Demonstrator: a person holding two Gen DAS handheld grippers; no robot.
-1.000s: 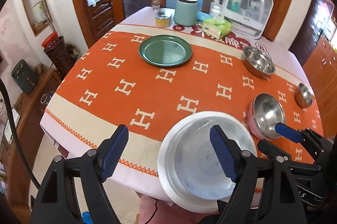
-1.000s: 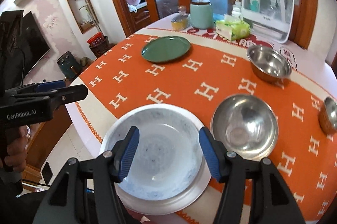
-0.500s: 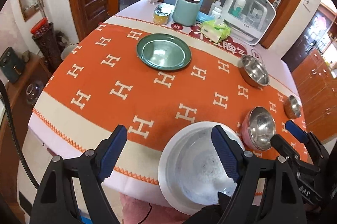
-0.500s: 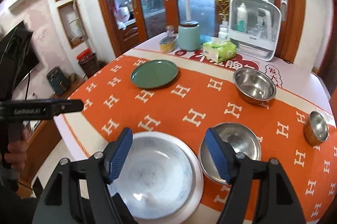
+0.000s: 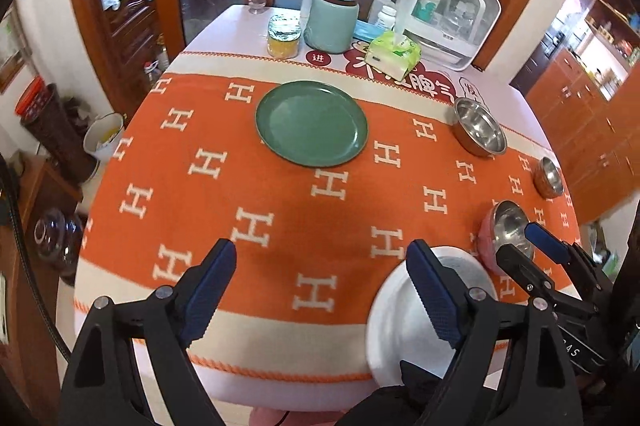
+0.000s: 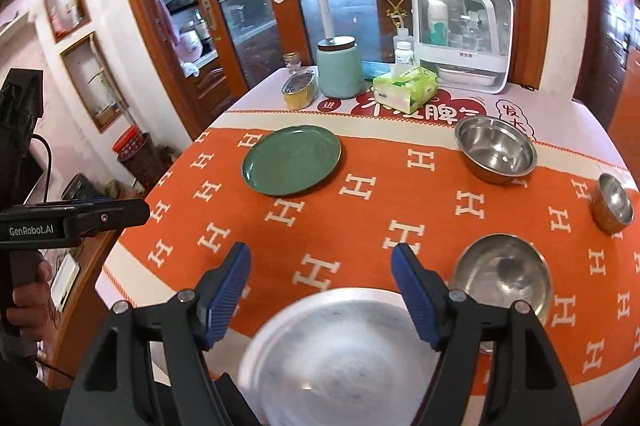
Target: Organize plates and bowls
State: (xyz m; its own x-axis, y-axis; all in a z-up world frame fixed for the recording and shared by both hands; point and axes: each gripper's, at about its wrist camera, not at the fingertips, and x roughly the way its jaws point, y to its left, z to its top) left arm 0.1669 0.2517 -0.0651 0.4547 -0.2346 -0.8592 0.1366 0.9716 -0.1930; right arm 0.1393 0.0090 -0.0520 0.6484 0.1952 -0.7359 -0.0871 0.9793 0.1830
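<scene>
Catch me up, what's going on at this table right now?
A person holds a claw in each hand over a round table. Both the left claw and the right claw are open and hold nothing. The right one hovers above the white plate at the near edge. Beside it sits a steel bowl; a green plate, a larger steel bowl and a small steel bowl lie spread out, nothing stacked yet.
</scene>
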